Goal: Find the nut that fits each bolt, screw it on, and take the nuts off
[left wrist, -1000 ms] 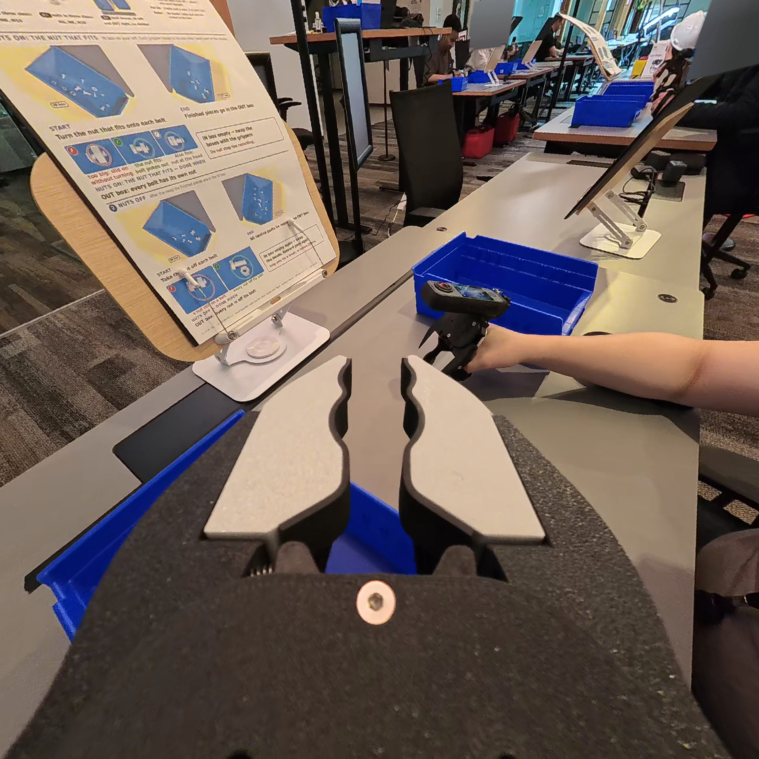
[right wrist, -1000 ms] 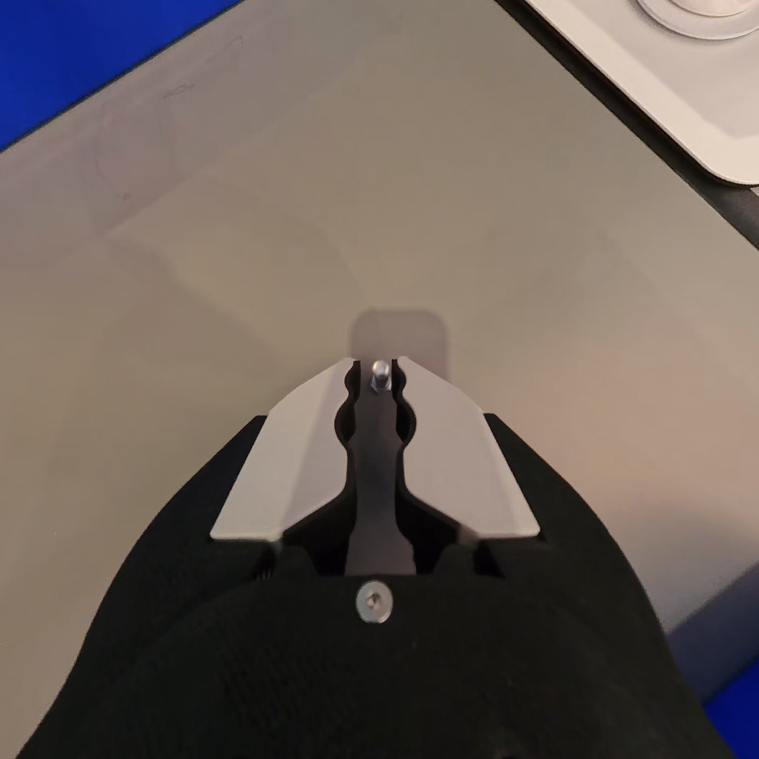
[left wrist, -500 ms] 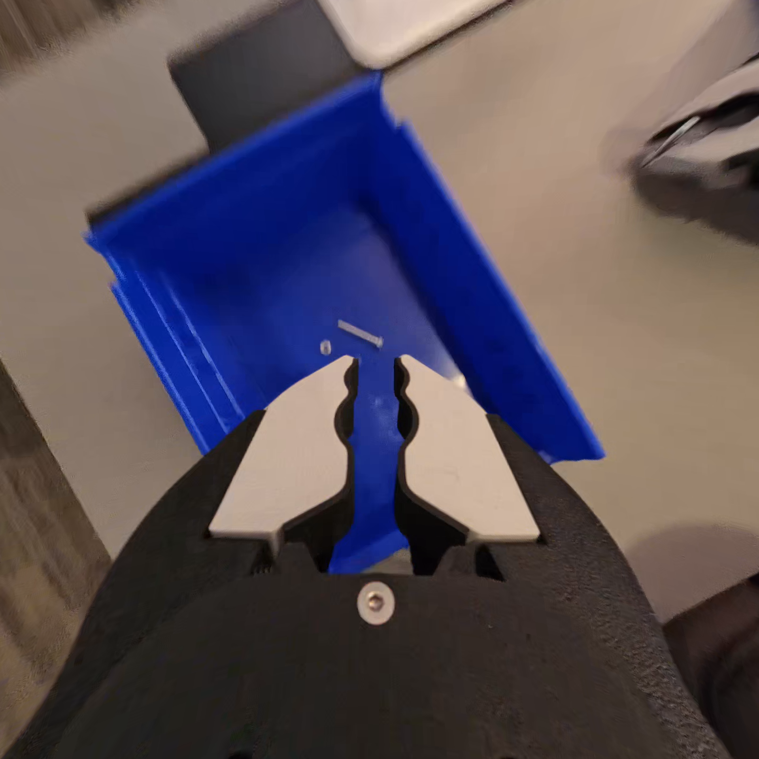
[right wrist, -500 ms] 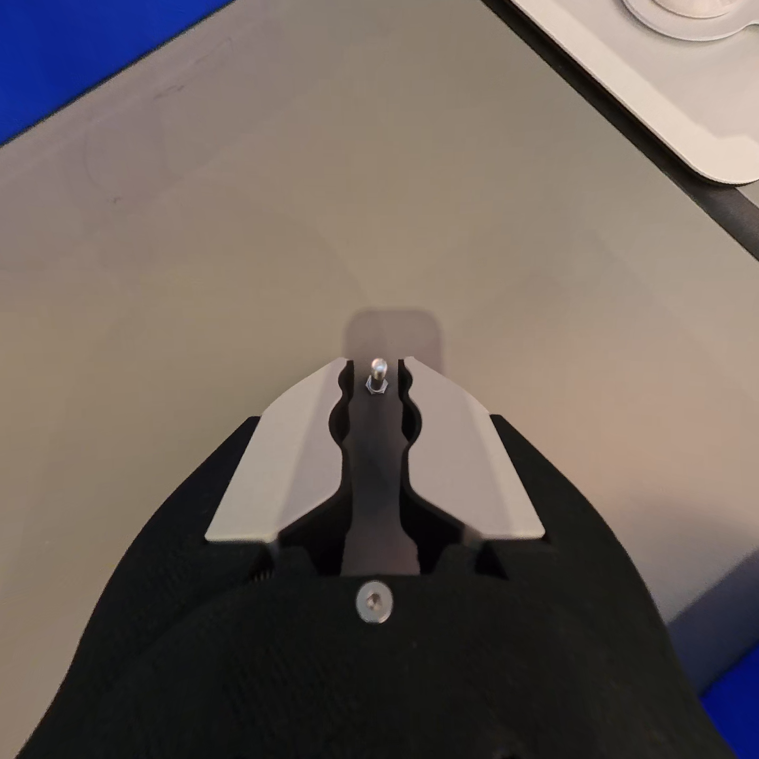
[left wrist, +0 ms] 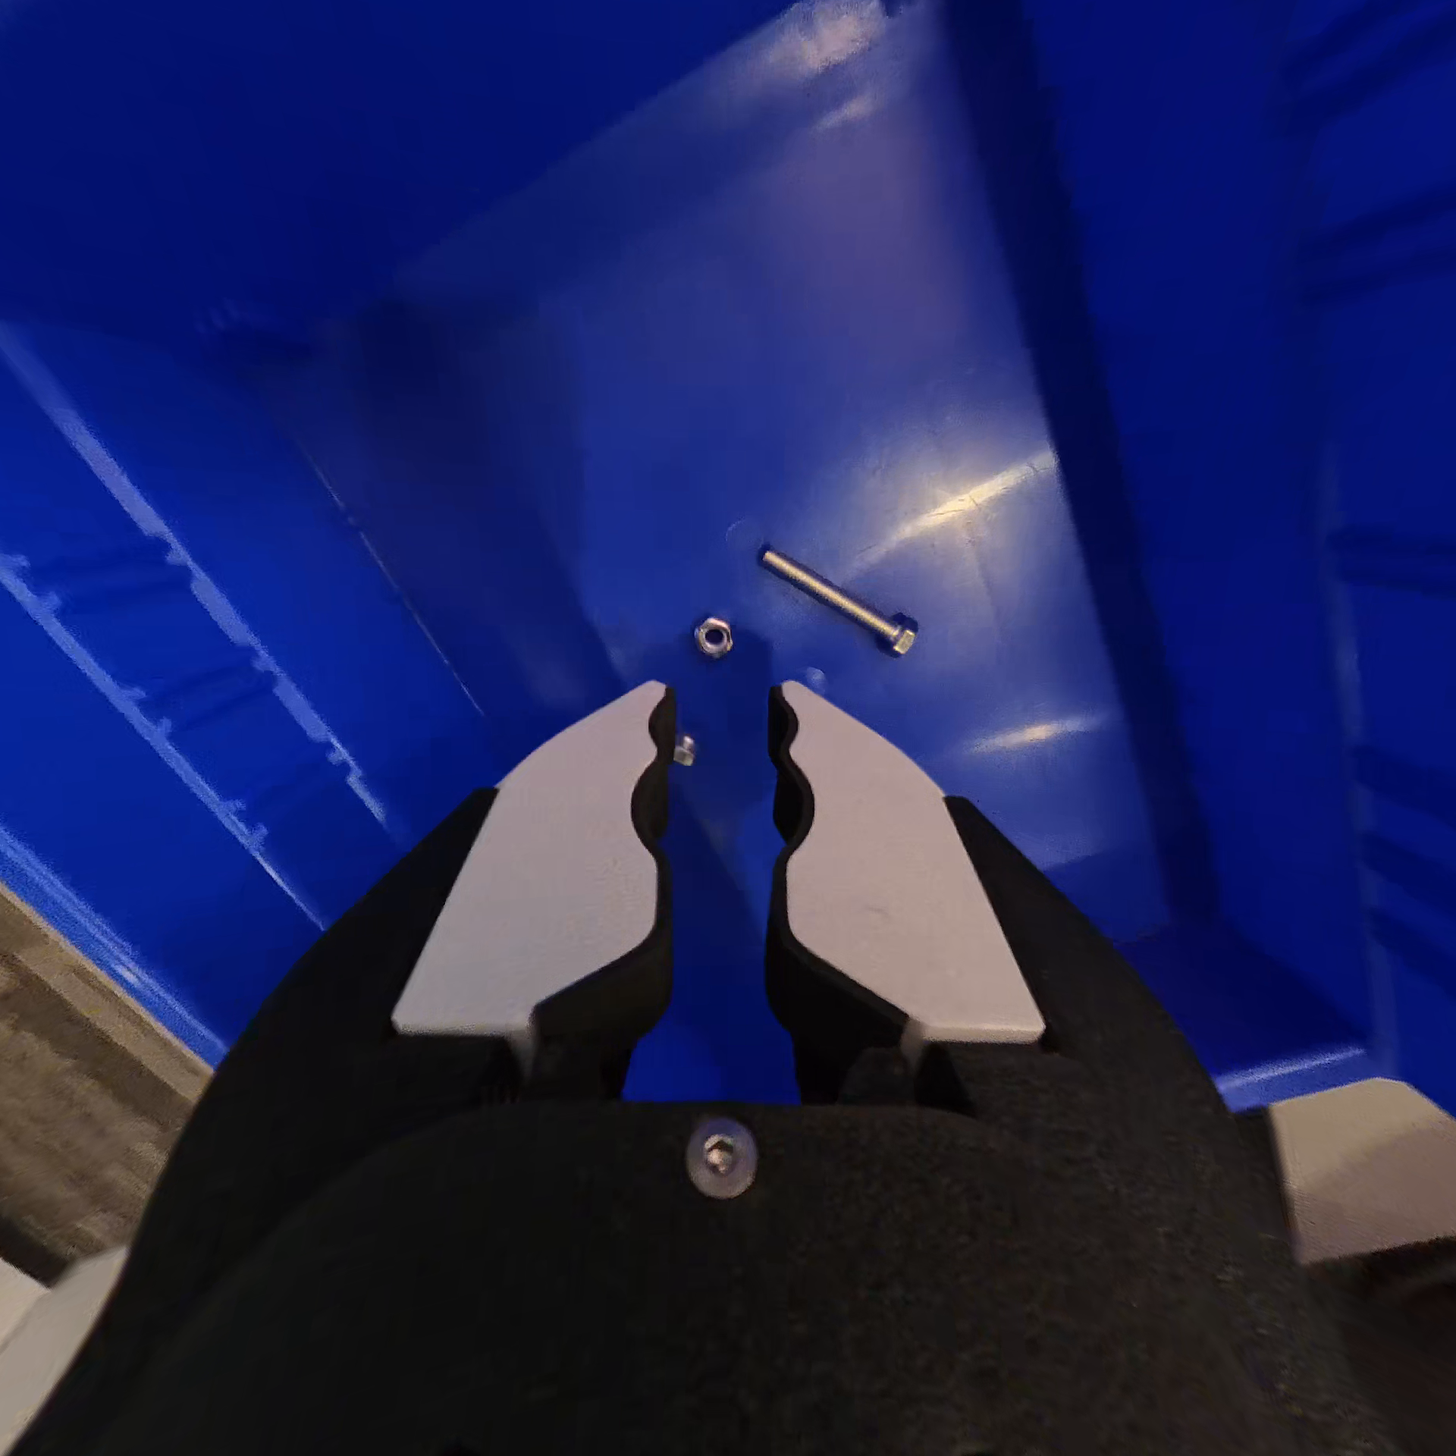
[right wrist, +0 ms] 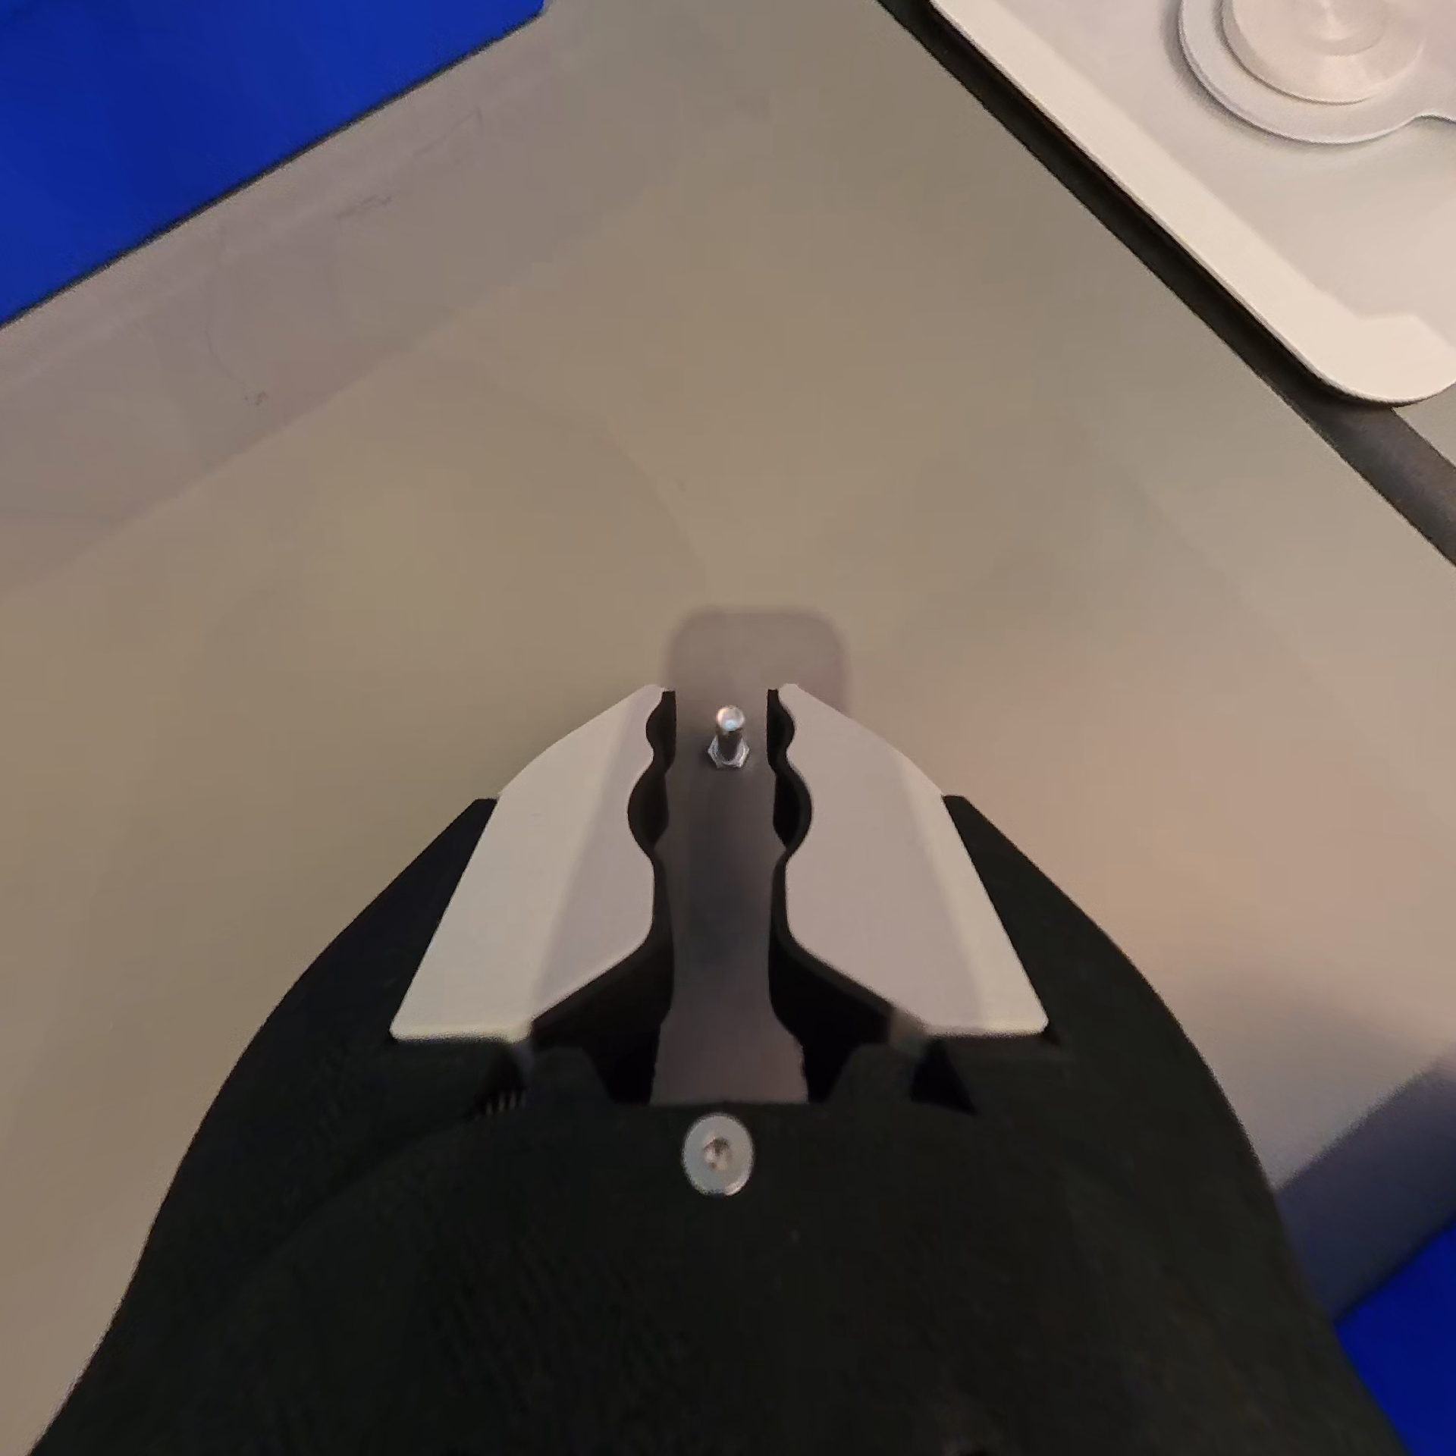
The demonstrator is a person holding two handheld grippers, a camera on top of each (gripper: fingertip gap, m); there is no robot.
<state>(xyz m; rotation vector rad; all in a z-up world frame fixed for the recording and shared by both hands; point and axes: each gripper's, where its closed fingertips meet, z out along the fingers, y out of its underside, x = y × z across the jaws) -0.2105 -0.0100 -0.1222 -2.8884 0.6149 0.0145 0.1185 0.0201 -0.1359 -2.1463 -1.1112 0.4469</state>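
Left wrist view, blue bin (left wrist: pixel 236 551), right wrist, grey table (right wrist: pixel 473 512), white stand base (right wrist: pixel 1182 197)

A flat white stand base with rounded corners (right wrist: pixel 1229 228) lies at the far right corner of the smooth grey worktop (right wrist: pixel 488 488), a raised round white disc (right wrist: pixel 1324 71) on its upper face. A dark strip (right wrist: pixel 1339 465) runs along the base's near edge. Grey-brown patterned carpet (left wrist: pixel 71 1119) shows beyond the worktop's left edge.
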